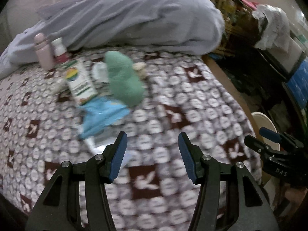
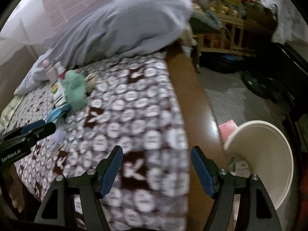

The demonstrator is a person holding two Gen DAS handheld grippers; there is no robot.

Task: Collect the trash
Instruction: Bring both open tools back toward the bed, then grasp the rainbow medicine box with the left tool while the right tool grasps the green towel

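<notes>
1. Left gripper [image 1: 152,141] had its jaws about half apart w/ nothing between them; it hung over the patterned bedspread [image 1: 173,104].
2. Right gripper [image 2: 156,156] also stood open, a bit wider, and held nothing; its jaws were over the bed edge, next to the brown bed frame [image 2: 194,100].
3. Both grippers: 2 in total, each w/ 2 blue pads.
4. Trash lay in one group on the far left part of the bedspread, well apart from both grippers: 1 white carton box [image 1: 79,79] w/ rainbow logo, 1 blue plastic wrapper [image 1: 104,115] just below it, 1 white tube [image 1: 92,144] sticking out under the wrapper.
5. One green cloth [image 1: 125,80] lay beside the carton, touching the wrapper's top.
6. Two bottles stood behind the carton: 1 pale pink bottle [image 1: 43,51] and 1 white bottle w/ dark red label [image 1: 59,52].
7. Small crumpled pale bits near the cloth were too blurred to count.
8. One grey duvet [image 1: 134,19] was bunched at the head of the bed.
9. One white bin [image 2: 267,154] stood on the floor beside the frame, near the right gripper; some paper was visible inside.
</notes>
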